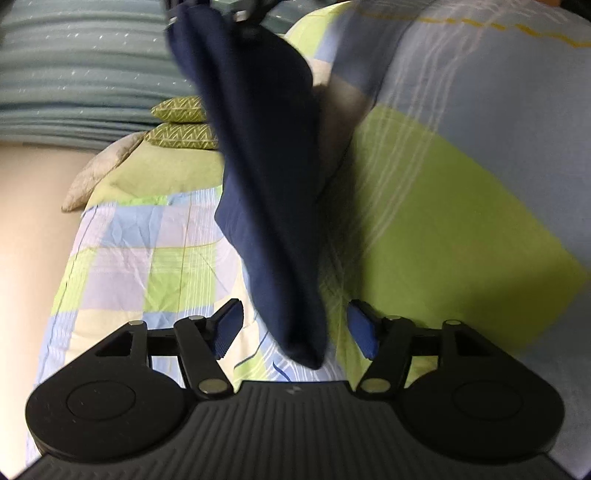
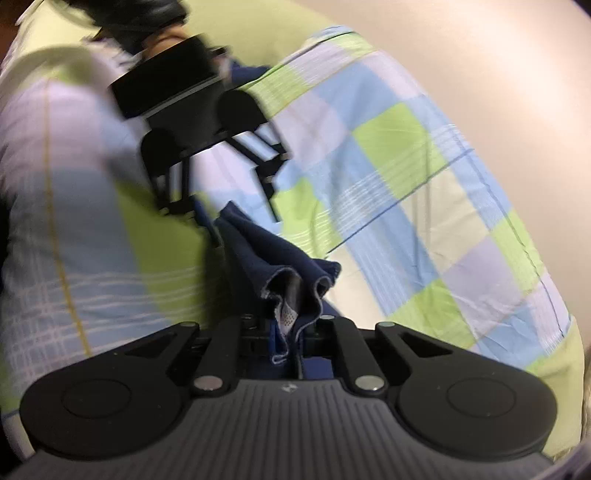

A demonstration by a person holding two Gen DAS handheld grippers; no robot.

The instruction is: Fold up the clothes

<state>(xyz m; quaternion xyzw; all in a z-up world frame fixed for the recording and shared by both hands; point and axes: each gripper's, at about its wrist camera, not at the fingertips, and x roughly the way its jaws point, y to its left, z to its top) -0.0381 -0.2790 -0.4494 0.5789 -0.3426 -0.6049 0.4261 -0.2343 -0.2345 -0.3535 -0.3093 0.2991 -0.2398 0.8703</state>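
Observation:
A navy garment (image 1: 258, 166) hangs in a long bunched strip over the bed. In the left wrist view its lower end dangles between the blue pads (image 1: 229, 328) of my left gripper (image 1: 291, 325), which is open and not clamped on it. Its top end runs up to my right gripper (image 1: 207, 9) at the upper edge. In the right wrist view my right gripper (image 2: 291, 325) is shut on a gathered hem of the navy garment (image 2: 266, 254). My left gripper (image 2: 227, 206) shows blurred beyond, fingers spread around the cloth's far tip.
A checked green, blue and lilac bedsheet (image 1: 147, 266) covers the bed (image 2: 388, 166) below both grippers. Two green patterned pillows (image 1: 181, 123) lie at the head, beside a striped teal curtain (image 1: 74, 74). Beige floor (image 1: 29, 221) lies off the bed's left edge.

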